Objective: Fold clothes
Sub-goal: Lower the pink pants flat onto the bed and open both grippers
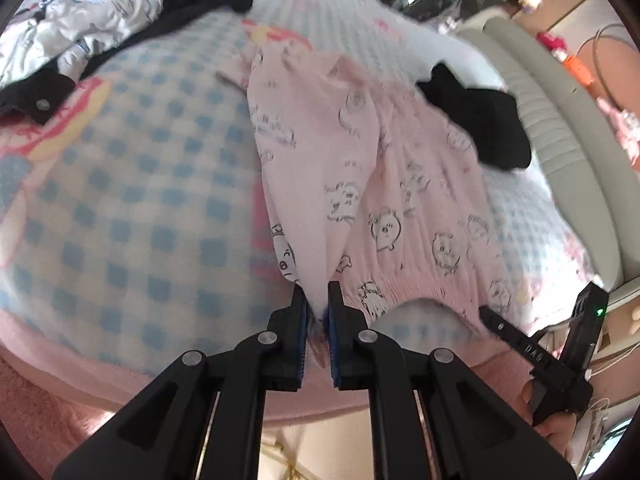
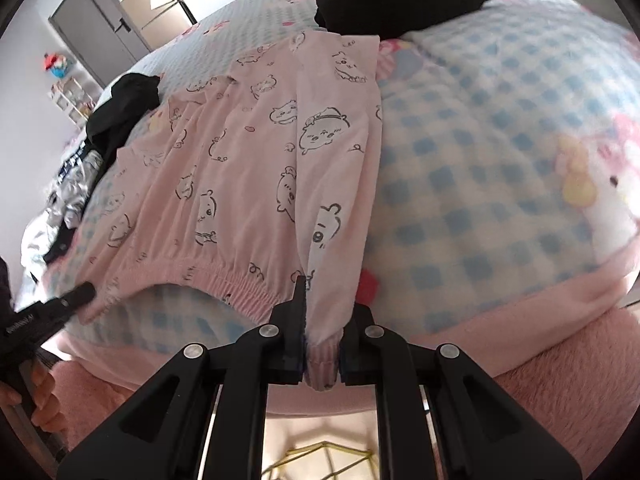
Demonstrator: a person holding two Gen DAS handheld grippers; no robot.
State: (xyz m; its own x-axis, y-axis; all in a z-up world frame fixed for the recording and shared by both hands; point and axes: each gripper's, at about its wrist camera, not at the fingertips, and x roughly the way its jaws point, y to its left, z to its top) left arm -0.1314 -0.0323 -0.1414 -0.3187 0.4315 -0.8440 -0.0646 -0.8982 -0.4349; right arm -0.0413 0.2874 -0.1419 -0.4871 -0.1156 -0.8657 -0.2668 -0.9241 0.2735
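Observation:
A pink pyjama top (image 1: 400, 184) printed with cartoon animals lies flat on a blue-and-white checked blanket (image 1: 120, 200). Its elastic hem faces me and sags between the two grippers. My left gripper (image 1: 318, 296) is shut on the pink cloth at the top's left side, near the hem. In the right wrist view the same top (image 2: 240, 160) spreads out. My right gripper (image 2: 326, 308) is shut on a sleeve whose ribbed cuff (image 2: 320, 364) hangs between the fingers. Each gripper shows in the other's view: the right gripper (image 1: 490, 318) and the left gripper (image 2: 76, 296), with a hand (image 2: 44, 392) below it.
A black garment (image 1: 480, 120) lies on the top's far right corner. A black and silver jacket (image 1: 80, 32) is heaped at the far left. A grey padded bed frame (image 1: 560, 128) runs along the right. The blanket's pink border (image 2: 520, 320) hangs over the near edge.

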